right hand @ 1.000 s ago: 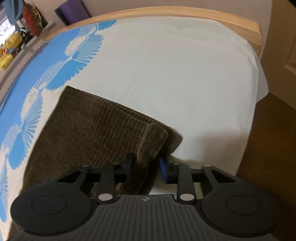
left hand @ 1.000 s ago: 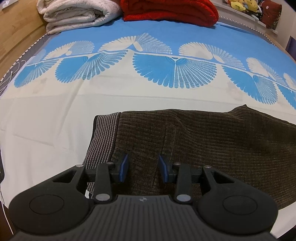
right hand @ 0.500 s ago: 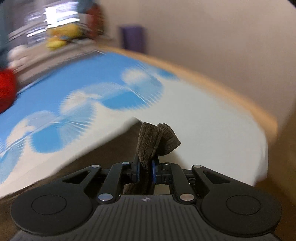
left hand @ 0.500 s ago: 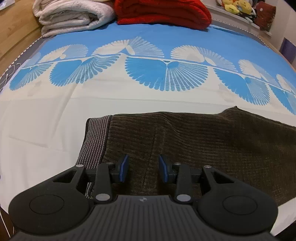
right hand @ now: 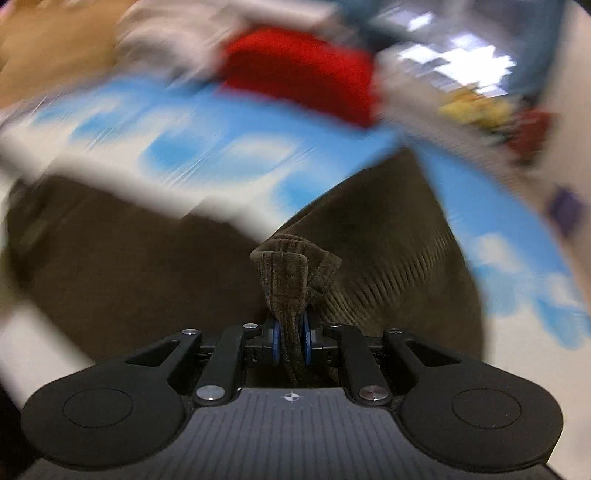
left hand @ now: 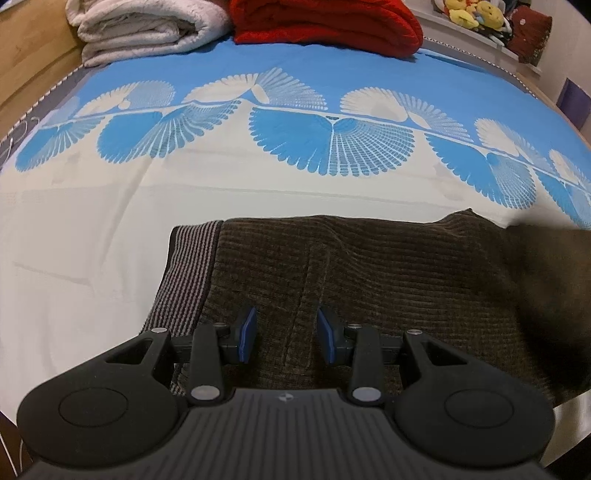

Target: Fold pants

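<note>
A: Surface and room, left wrist view?

B: One bed, sheet (left hand: 92, 258) cream at the near half, blue with white fan motifs toward 12 o'clock. Folded white blanket (left hand: 144, 29) at 11 o'clock, folded red blanket (left hand: 325, 22) at 12, touching it. Soft toys (left hand: 476, 14) on a ledge at 1 o'clock. Wooden bed frame (left hand: 33, 62) at 10 o'clock.

A: The pants?

B: Pants (left hand: 369, 288), dark brown corduroy, lying flat on the cream part of the sheet, spread from centre toward 3 o'clock. Striped grey waistband (left hand: 188, 273) at the 9 o'clock end.

A: Left tool?

B: Left tool (left hand: 286, 336) above the waist area, blue pads parted wide, nothing between them.

A: Right tool?

B: Right tool (right hand: 290, 341) closed tight on a bunched end of the pants, fabric sticking up toward 12 o'clock. Raised cloth drapes off toward 2 o'clock. Background heavily blurred; red blanket and blue sheet only recognisable.
</note>
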A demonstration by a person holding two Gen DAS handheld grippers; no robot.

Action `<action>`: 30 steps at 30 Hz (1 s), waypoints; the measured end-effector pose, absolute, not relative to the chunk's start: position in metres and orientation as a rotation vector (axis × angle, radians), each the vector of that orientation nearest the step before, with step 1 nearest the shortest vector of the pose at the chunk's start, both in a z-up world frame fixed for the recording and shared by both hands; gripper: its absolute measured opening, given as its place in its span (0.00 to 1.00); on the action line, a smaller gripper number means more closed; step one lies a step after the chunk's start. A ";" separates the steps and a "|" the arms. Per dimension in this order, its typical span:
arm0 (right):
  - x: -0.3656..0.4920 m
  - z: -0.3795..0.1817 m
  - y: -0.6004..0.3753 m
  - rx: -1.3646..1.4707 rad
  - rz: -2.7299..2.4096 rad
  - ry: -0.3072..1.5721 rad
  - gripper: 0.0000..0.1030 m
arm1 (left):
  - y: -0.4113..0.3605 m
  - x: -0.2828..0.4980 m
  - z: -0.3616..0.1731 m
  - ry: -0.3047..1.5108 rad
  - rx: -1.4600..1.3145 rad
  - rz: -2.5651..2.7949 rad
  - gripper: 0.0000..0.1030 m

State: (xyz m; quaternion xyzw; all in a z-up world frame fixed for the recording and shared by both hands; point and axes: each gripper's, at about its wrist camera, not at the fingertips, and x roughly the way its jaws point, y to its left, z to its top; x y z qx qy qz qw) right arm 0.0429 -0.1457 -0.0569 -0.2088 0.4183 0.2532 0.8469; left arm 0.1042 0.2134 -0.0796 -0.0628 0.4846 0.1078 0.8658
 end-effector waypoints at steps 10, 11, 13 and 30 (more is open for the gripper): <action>0.030 -0.047 -0.157 -0.424 0.631 0.845 0.51 | 0.203 0.115 -0.089 1.035 -0.121 0.210 0.39; 0.029 -0.049 -0.154 -0.433 0.641 0.840 0.53 | 0.201 0.117 -0.089 1.037 -0.115 0.207 0.39; 0.024 -0.057 -0.146 -0.458 0.666 0.839 0.55 | 0.197 0.118 -0.090 1.038 -0.103 0.199 0.39; 0.027 -0.055 -0.138 -0.500 0.724 0.799 0.26 | 0.189 0.123 -0.093 1.044 -0.074 0.184 0.39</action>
